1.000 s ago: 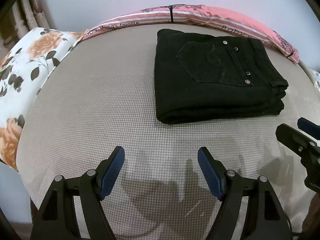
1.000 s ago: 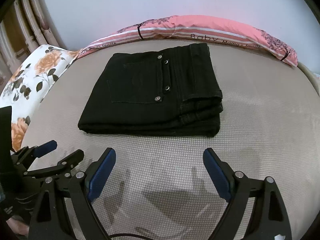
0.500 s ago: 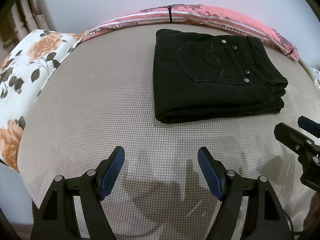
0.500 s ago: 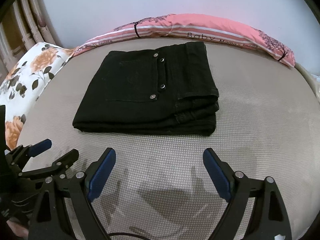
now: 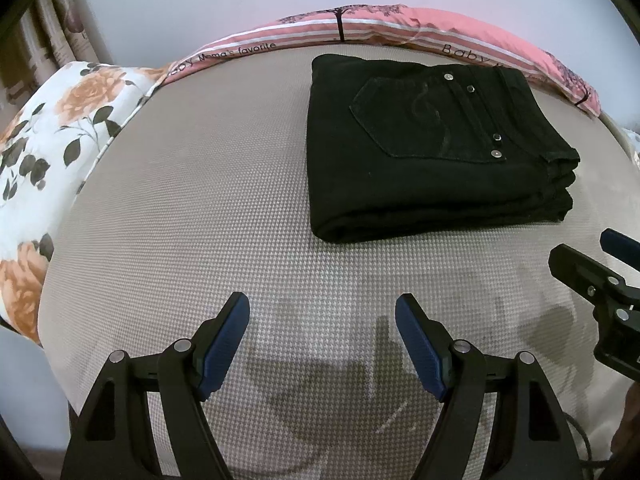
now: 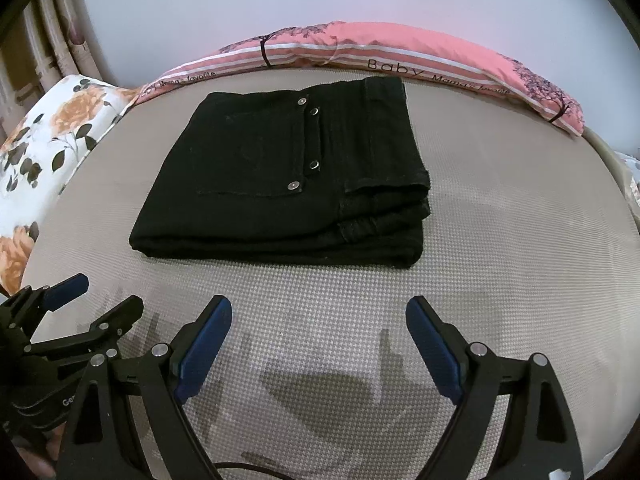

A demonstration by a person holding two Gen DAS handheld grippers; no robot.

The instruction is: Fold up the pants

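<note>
Black pants [image 5: 424,152] [image 6: 280,184] lie folded into a thick rectangle on the grey mat, back pocket and metal rivets facing up. My left gripper [image 5: 322,308] hovers over bare mat in front of the pants, open, nothing between its blue pads. My right gripper [image 6: 318,312] hangs likewise in front of the pants, open and empty. In the left wrist view the right gripper [image 5: 600,260] shows at the right edge. The left gripper [image 6: 96,296] appears at the lower left of the right wrist view. Neither touches the pants.
The grey textured mat [image 5: 200,208] [image 6: 500,208] covers a bed. A pink striped pillow [image 5: 400,28] [image 6: 400,52] lies along the far edge against the pale wall. A floral pillow [image 5: 52,152] [image 6: 48,140] lies at the left.
The right wrist view has shifted slightly, so the pants sit a little lower and more central in it. Both grippers stay open and in place.
</note>
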